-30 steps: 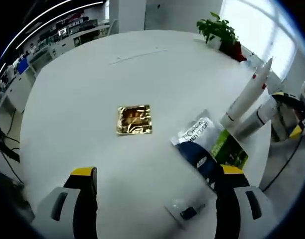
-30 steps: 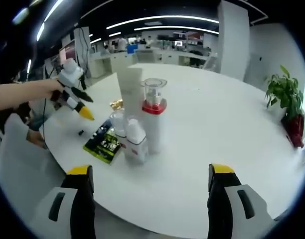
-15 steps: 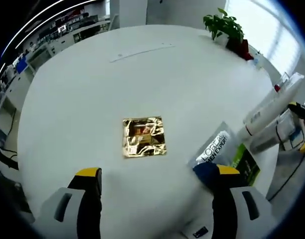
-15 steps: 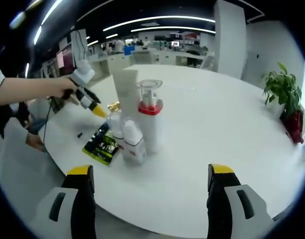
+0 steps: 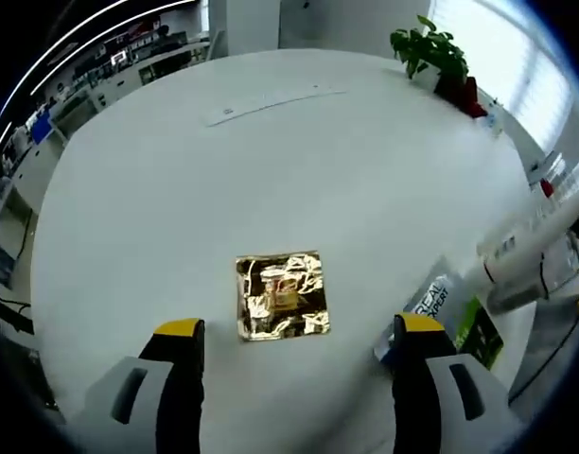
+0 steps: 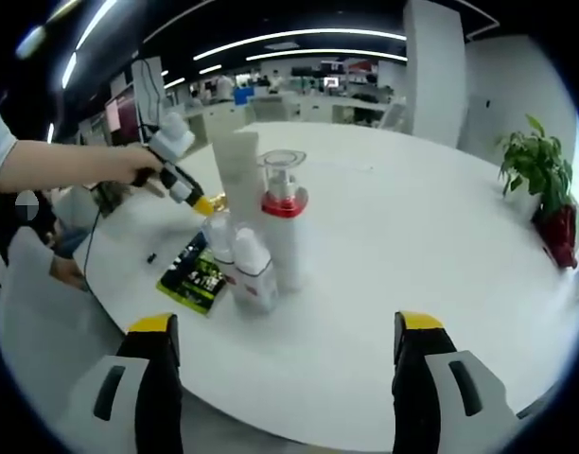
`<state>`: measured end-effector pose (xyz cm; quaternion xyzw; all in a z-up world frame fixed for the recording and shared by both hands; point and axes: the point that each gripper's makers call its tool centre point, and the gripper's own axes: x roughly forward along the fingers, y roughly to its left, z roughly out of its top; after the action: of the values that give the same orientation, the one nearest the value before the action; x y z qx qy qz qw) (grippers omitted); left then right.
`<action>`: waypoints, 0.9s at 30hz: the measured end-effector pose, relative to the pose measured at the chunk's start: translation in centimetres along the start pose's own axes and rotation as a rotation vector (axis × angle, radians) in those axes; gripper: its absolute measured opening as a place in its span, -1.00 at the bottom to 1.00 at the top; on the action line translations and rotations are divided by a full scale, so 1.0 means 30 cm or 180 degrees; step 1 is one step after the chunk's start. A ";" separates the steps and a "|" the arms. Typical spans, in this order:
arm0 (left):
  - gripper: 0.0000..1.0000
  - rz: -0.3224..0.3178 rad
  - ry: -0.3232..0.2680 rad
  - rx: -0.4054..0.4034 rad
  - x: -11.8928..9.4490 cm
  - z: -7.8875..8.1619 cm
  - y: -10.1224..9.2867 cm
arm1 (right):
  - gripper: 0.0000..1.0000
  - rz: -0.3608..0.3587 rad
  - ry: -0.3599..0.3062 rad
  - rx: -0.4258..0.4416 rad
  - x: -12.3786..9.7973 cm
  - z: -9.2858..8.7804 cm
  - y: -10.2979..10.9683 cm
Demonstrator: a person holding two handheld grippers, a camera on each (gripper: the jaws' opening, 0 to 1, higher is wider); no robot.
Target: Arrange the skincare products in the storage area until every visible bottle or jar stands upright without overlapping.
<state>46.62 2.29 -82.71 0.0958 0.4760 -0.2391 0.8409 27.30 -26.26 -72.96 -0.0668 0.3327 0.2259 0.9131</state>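
Observation:
A gold foil sachet (image 5: 282, 294) lies flat on the white round table (image 5: 271, 180), just ahead of my open left gripper (image 5: 299, 329). To its right lie a grey L'Oreal sachet (image 5: 437, 301) and a green packet (image 5: 480, 331), with a tall white tube (image 5: 540, 232) beyond. In the right gripper view a white tube (image 6: 236, 170), a red-collared bottle with a clear cap (image 6: 284, 222) and two small white bottles (image 6: 255, 270) stand upright in a tight group. The green packet (image 6: 196, 275) lies beside them. A hand holds the left gripper (image 6: 190, 192) behind the group. My right gripper (image 6: 285, 331) is open and empty.
A potted plant (image 5: 429, 47) stands at the table's far edge, also seen as the plant (image 6: 539, 175) at the right. A thin pale strip (image 5: 271, 97) lies across the far table. A small dark item (image 6: 151, 255) lies near the green packet. A person's sleeve shows at the left.
The left gripper has moved forward over the table, so the gold sachet now lies close between its jaws. In the right gripper view it has advanced toward the bottles. The right gripper has held still.

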 end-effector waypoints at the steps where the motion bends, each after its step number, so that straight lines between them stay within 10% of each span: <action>1: 0.54 0.0006 0.0009 0.0014 0.004 0.002 0.000 | 0.86 -0.0003 0.0002 0.0000 0.000 0.000 0.000; 27: 0.08 0.0234 0.0135 0.0225 0.024 0.022 0.039 | 0.85 -0.0034 0.0030 0.0033 -0.003 -0.005 -0.008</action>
<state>48.02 2.81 -83.05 0.1479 0.4812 -0.2226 0.8349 27.27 -26.55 -73.03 -0.0649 0.3379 0.2190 0.9131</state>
